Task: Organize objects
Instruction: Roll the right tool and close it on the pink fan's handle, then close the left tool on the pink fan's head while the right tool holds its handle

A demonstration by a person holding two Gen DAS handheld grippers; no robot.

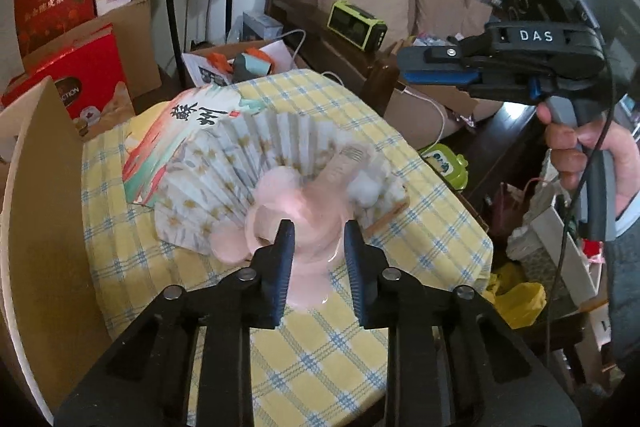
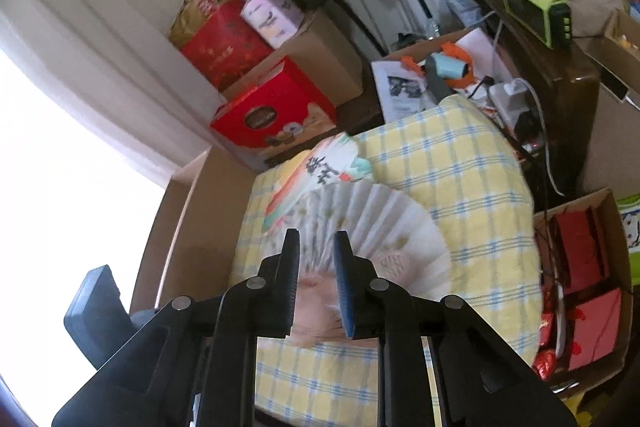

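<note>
Bench [image 1: 320, 339] in yellow-blue checked cloth, free strip at 6 o'clock, cardboard wall [image 1: 44, 227] tight at 9 o'clock, clutter past the 3 o'clock edge. Pleated paper fan [image 1: 248, 163] lies spread mid-bench over a printed booklet [image 1: 192, 119]. Left tongs [image 1: 318, 247] narrowed around a blurry glossy pink plastic toy [image 1: 304, 219], contact unclear. Right tongs [image 2: 316, 267] nearly closed, empty, above fan.
</note>
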